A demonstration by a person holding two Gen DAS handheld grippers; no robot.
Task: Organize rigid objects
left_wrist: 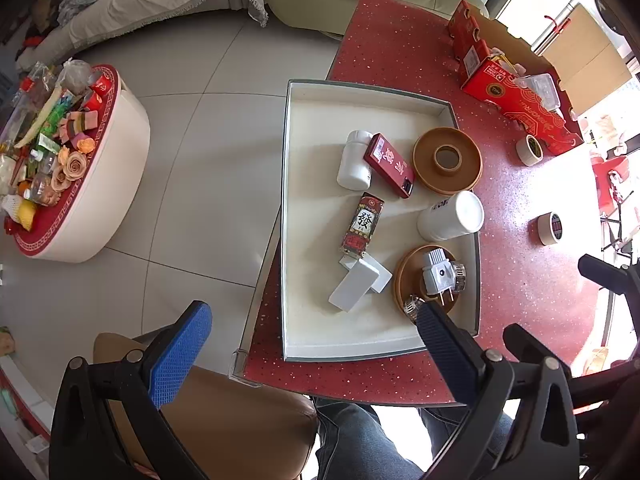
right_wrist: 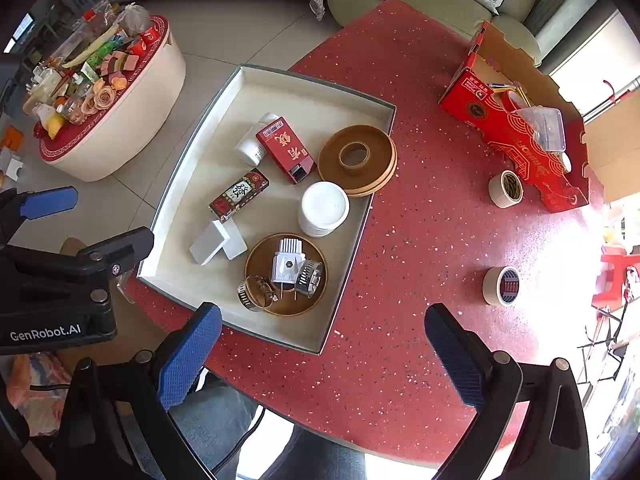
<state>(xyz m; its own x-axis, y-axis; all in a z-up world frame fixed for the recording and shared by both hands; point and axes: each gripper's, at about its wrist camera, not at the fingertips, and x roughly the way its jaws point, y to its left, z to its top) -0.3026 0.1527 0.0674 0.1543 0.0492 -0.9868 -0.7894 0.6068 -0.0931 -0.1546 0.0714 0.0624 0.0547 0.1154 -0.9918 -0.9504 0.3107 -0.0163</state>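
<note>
Two blue-padded grippers hang above a red speckled table [right_wrist: 400, 240], both spread wide with nothing between their fingers: the left gripper [left_wrist: 316, 344] over the table's near edge, the right gripper [right_wrist: 324, 344] over bare tabletop just beside the tray. The shallow white rectangular tray [right_wrist: 192, 276] holds the rigid objects. A round brown wooden dish [right_wrist: 256, 256] near its front corner carries a white plastic plug adapter [right_wrist: 286, 266] with a metal hose clamp [right_wrist: 310, 278] touching its side; a second metal hose clamp [right_wrist: 256, 292] leans on the dish's rim. Next to the dish lie two white rectangular blocks [right_wrist: 216, 242], overlapping. A dark patterned slim box [right_wrist: 239, 193] lies above them, and a red cigarette-style box [right_wrist: 285, 150] rests partly on a small white bottle [right_wrist: 250, 148] lying on its side. A white cylindrical jar [right_wrist: 323, 208] stands between the dish and a brown ring-shaped wooden holder [right_wrist: 358, 160]. Outside the tray, two rolls of beige tape [right_wrist: 502, 286] sit well apart on the table, one near an open red cardboard carton [right_wrist: 516, 136].
</note>
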